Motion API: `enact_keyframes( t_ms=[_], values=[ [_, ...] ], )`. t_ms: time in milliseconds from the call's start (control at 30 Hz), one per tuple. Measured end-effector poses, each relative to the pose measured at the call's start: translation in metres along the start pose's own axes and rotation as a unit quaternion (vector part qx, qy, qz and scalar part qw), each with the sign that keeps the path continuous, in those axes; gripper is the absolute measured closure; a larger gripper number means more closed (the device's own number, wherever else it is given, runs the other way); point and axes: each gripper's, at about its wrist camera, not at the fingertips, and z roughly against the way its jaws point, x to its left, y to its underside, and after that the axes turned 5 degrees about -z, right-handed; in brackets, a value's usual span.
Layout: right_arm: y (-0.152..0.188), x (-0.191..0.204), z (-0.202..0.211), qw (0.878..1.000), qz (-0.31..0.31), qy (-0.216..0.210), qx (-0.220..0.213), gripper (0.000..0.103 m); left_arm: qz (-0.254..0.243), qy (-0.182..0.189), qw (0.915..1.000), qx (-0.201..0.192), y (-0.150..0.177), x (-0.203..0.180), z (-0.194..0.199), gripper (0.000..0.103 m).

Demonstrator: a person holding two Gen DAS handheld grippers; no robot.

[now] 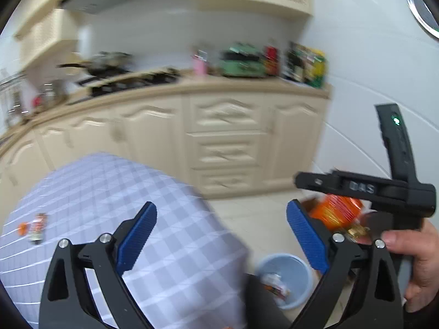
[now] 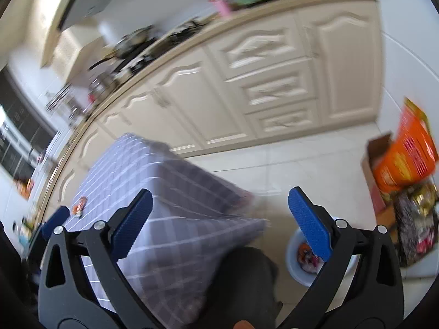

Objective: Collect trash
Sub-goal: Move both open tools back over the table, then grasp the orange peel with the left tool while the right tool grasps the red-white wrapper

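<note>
Blue-padded left gripper [image 1: 221,235] and right gripper [image 2: 219,224] both gape empty; judging by the filled bin [image 1: 285,279] lower right, the wrapper [image 1: 38,227] at left is next.

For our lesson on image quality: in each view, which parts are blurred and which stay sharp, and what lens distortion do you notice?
Left wrist view: the left gripper is sharp; the cabinets, tablecloth and bin are motion-smeared; the counter bows, fisheye. Right wrist view: the right gripper is crisp, the background streaked and tilted, corners dark.
</note>
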Motion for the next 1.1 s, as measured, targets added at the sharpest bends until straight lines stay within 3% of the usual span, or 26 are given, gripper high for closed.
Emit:
enact_keyframes(
  t_ms=[233, 533, 800, 1100],
  values=[
    [0.013, 0.107, -0.042, 0.995, 0.080, -0.042, 0.028, 0.006, 0.076, -0.112, 0.9907, -0.020, 0.018, 0.125, 0.041, 0.009],
    [0.049, 0.232, -0.102, 0.980, 0.167, -0.080, 0.071, 0.006, 0.149, -0.214, 0.9654, 0.012, 0.072, 0.260, 0.071, 0.009],
    [0.094, 0.322, -0.165, 0.961, 0.230, -0.092, 0.125, 0.006, 0.179, -0.248, 0.9505, 0.057, 0.115, 0.335, 0.068, 0.009],
    [0.127, 0.379, -0.241, 0.945, 0.280, -0.053, 0.158, 0.008, 0.199, -0.252, 0.9423, 0.095, 0.134, 0.381, 0.046, 0.009]
  ],
)
